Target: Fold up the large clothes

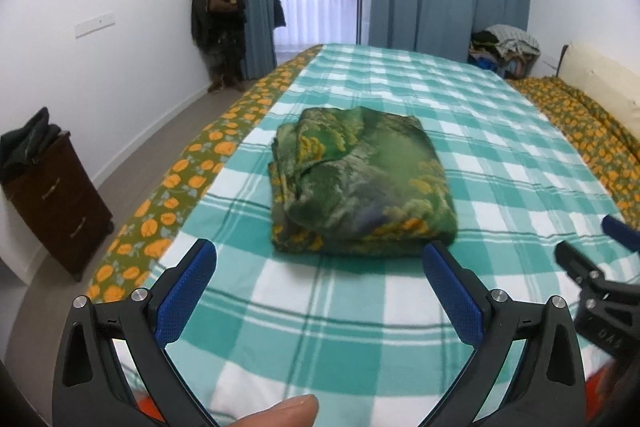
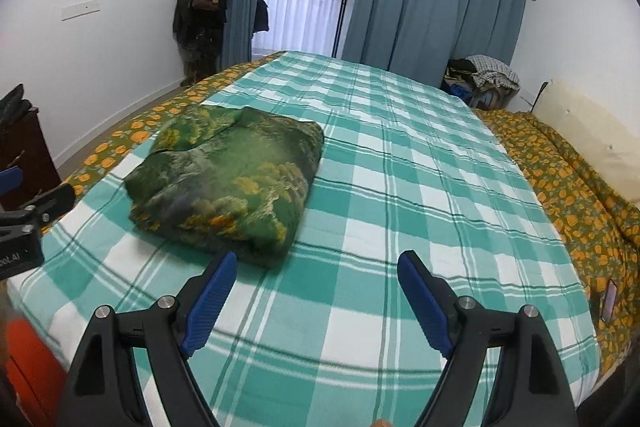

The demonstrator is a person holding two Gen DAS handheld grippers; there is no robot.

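Green patterned garment [image 1: 360, 183] lies folded into thick square bundle on teal-and-white checked bedspread [image 1: 460, 131], nearer bed's left side, close to orange-flowered quilt [image 1: 180, 183] along edge. Left gripper [image 1: 318, 261] hangs above bedspread just short of bundle, jaws spread wide, nothing between blue pads [image 1: 188, 291]. Right gripper [image 2: 316, 269] likewise above bedspread, jaws apart, empty; bundle sits ahead and to its left. Fingertip [image 1: 280, 411] at bottom edge, probably thumb. Dark wooden drawer unit [image 1: 60, 199] stands by left wall.

Left gripper [image 1: 319, 259] fingers wide apart, right gripper [image 2: 317, 269] likewise, both seemingly empty
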